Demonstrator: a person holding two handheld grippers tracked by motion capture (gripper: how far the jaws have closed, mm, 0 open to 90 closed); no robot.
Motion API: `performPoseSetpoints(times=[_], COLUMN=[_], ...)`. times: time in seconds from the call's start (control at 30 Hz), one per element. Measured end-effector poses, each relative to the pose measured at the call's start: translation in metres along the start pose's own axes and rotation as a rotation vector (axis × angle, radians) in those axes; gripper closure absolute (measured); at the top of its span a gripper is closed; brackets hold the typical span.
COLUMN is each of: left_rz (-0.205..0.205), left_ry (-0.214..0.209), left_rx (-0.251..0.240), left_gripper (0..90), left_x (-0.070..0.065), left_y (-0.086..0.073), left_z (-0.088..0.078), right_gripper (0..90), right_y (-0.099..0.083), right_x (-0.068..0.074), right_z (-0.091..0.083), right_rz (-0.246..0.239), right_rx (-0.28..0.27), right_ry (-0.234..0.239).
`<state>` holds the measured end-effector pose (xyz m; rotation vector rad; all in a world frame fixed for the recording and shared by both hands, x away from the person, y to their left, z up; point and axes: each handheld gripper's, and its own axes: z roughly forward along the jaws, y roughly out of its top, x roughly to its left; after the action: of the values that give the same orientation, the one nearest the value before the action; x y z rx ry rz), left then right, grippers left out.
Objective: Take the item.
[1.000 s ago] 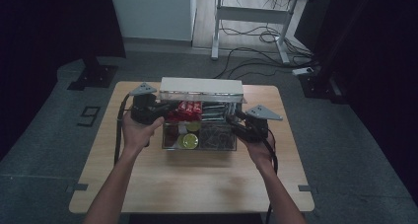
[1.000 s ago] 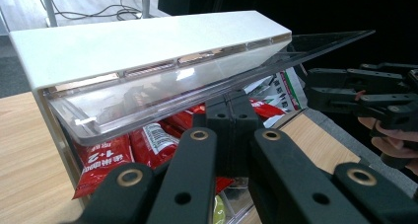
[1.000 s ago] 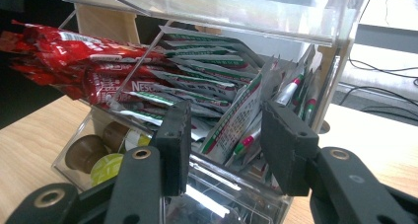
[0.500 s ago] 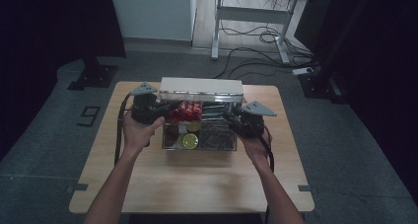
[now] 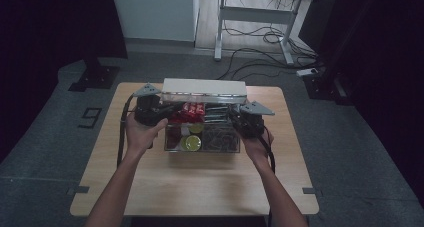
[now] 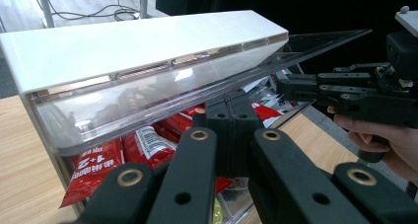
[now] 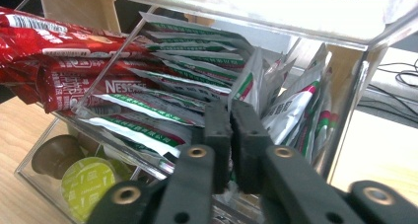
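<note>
The right gripper (image 7: 230,130) has just been closing, its jaws now pressed together on a green-and-white sachet (image 7: 245,83) inside the clear organiser box (image 5: 202,132) mid-desk, so lifting seems next; the left gripper (image 6: 231,116), pressed together, props the box's lid (image 6: 162,93).

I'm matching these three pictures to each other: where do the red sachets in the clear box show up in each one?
High view: the red sachets lie in the upper middle of the clear box, at table centre.
Left gripper view: red sachets at lower left, under the raised clear lid.
Right gripper view: red sachets at upper left, beside the green-and-white sachets.
Shared landmark: the clear box itself.
</note>
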<state>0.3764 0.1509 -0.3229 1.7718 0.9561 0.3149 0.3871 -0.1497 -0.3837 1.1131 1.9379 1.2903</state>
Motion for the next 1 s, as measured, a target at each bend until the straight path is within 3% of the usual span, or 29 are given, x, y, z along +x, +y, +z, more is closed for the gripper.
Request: performPoseSetpoints(times=[1.0], left_rz=[-0.001], left_ry=[0.002], left_rx=[-0.008], left_gripper=[90.0], left_x=[-0.001], left_y=[0.000], left_z=[0.002], right_gripper=[89.5], right_y=[-0.007], right_x=[-0.009], right_z=[-0.049], right_rz=[0.016], right_rx=[-0.170], right_ry=[0.058])
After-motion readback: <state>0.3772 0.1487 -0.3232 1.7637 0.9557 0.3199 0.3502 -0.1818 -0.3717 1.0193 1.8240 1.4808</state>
